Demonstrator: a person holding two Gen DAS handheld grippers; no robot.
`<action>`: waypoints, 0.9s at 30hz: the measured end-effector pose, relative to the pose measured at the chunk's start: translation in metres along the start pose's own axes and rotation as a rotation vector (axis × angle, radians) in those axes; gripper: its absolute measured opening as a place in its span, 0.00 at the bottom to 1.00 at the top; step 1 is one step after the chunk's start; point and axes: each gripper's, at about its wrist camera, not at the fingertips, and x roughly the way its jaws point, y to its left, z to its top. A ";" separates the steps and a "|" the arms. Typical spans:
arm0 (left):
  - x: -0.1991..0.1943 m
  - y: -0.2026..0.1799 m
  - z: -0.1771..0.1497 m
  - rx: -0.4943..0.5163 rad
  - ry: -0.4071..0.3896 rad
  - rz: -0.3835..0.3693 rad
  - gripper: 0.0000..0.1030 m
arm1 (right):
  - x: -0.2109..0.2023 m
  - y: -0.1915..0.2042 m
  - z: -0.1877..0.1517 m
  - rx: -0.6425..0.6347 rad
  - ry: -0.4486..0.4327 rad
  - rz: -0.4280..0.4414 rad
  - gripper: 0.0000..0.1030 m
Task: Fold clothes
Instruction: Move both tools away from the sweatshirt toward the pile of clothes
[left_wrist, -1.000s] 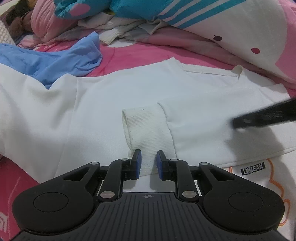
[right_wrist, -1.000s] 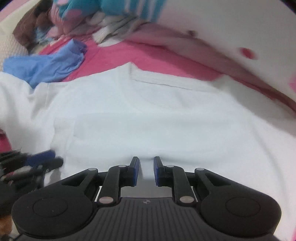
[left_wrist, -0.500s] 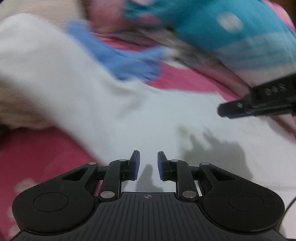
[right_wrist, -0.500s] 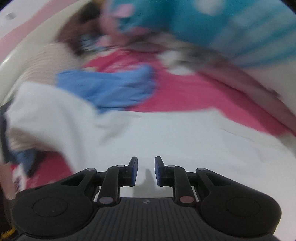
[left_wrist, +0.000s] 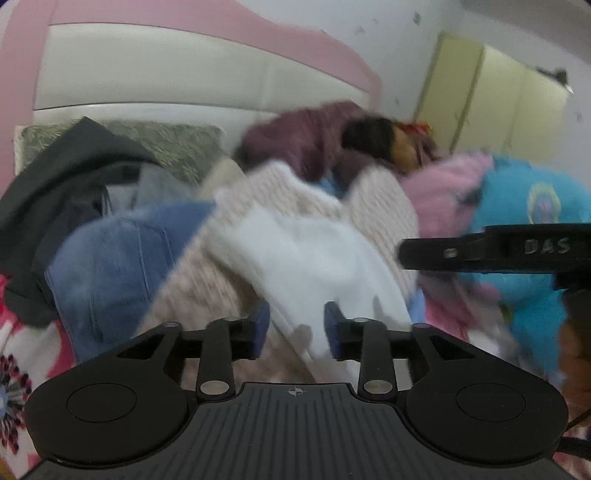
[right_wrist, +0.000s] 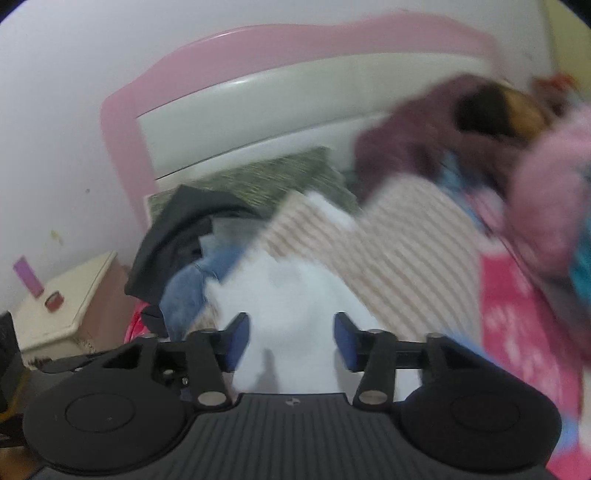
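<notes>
A white garment lies crumpled on a heap of clothes, draped over a beige striped knit. My left gripper hovers just in front of it. Its jaws are opening and the pads press on nothing; the white cloth shows through the gap beyond them. The right wrist view is blurred; there the white garment sits past my right gripper, whose jaws are also opening, wide apart and bare. A finger of the right gripper juts in from the right of the left wrist view.
The heap holds blue jeans, a dark grey garment, a purple garment, a pink one and a teal one. Behind stand a green pillow and the pink-and-white headboard. A cream nightstand is at left.
Both grippers rose and swung from the flat white top on the pink sheet toward the heap by the headboard. Their jaws went from nearly closed to apart.
</notes>
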 end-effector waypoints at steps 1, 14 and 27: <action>0.006 0.003 0.005 -0.010 0.011 0.001 0.48 | 0.014 0.003 0.010 -0.021 0.011 0.009 0.61; 0.040 0.021 0.011 0.015 0.090 -0.032 0.44 | 0.134 0.022 0.035 -0.366 0.253 0.001 0.36; 0.009 -0.020 0.013 0.069 -0.026 -0.154 0.10 | 0.028 -0.018 0.029 -0.060 0.008 0.096 0.08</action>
